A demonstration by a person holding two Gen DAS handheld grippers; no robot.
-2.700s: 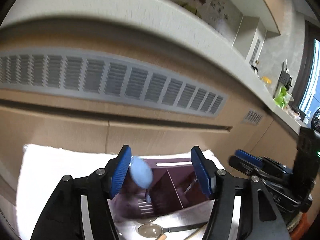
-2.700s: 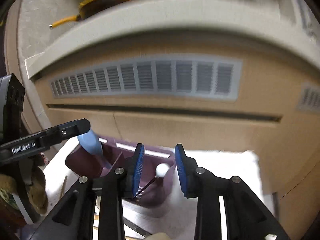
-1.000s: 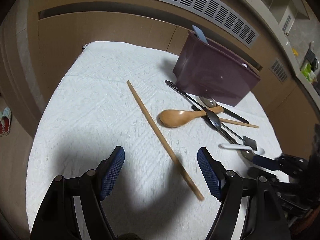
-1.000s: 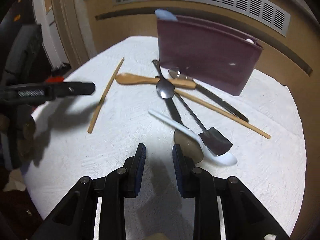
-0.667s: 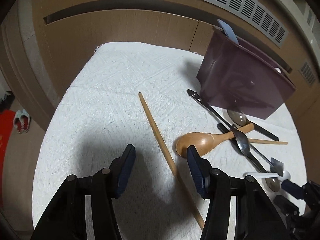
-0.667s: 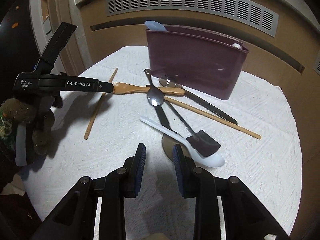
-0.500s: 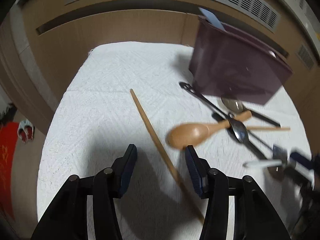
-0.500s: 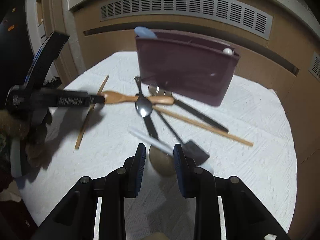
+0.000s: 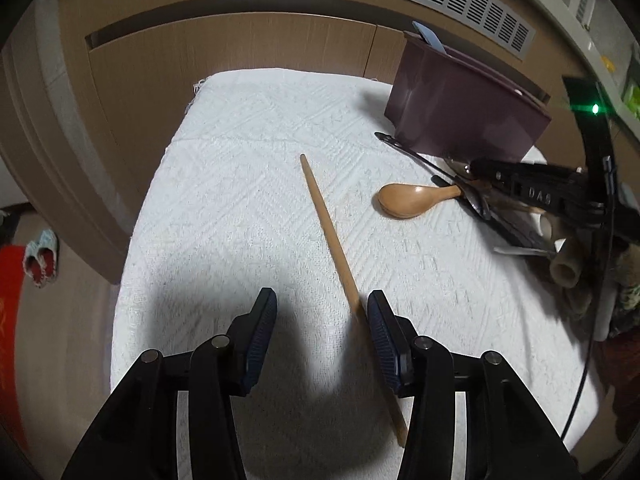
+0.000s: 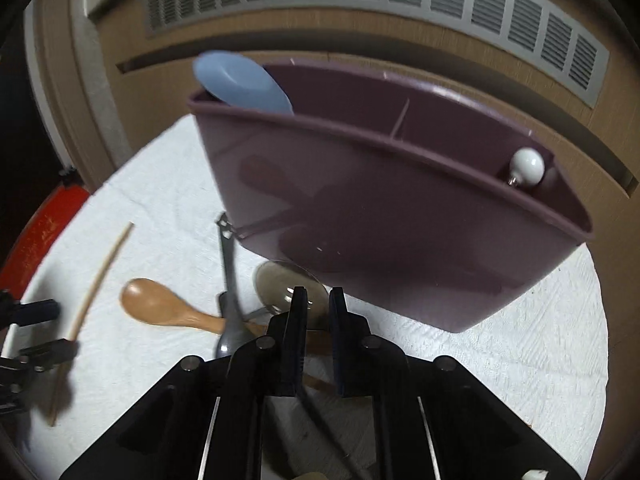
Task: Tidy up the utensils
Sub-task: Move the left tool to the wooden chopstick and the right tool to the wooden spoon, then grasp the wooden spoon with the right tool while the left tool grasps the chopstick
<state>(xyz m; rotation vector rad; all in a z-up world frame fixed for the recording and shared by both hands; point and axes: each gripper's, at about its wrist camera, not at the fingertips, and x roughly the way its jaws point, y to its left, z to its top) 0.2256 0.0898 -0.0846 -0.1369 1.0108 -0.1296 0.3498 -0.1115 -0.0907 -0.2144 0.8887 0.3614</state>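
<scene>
Purple caddy [image 10: 400, 232] crowds metal spoon [image 10: 288, 284].

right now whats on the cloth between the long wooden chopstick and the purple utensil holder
In the left wrist view, the wooden spoon lies between the chopstick and the purple holder, bowl toward the chopstick. Bare white cloth fills the rest.

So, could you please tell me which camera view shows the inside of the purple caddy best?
The right wrist view. It looks down over the caddy rim, showing the divider, the blue spoon at one end and a white-knobbed utensil at the other. The left wrist view shows only the caddy's outer wall and the blue spoon's tip.
</scene>
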